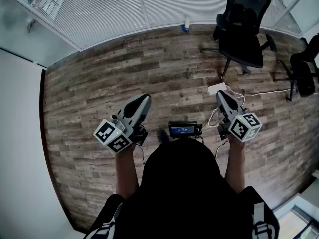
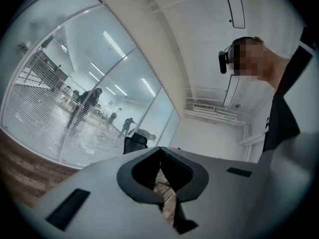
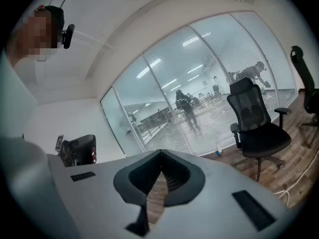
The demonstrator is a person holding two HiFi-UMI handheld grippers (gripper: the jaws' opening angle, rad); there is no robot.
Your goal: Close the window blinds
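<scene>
White slatted window blinds (image 1: 124, 6) cover the lower part of a curved glass wall at the far side of the room; they also show as blinds (image 2: 45, 118) in the left gripper view and blinds (image 3: 209, 116) in the right gripper view. My left gripper (image 1: 143, 99) is held low in front of the person, shut and holding nothing. My right gripper (image 1: 220, 94) is likewise shut and holding nothing. Both point toward the glass wall and are well short of it. In each gripper view the jaw tips meet, with wood floor behind them.
A black office chair (image 1: 241, 29) stands at the far right near the blinds, a second chair (image 1: 304, 68) at the right edge. A white power strip (image 1: 217, 88) with cables lies on the wood floor (image 1: 109, 68). A white wall (image 1: 20, 148) runs along the left.
</scene>
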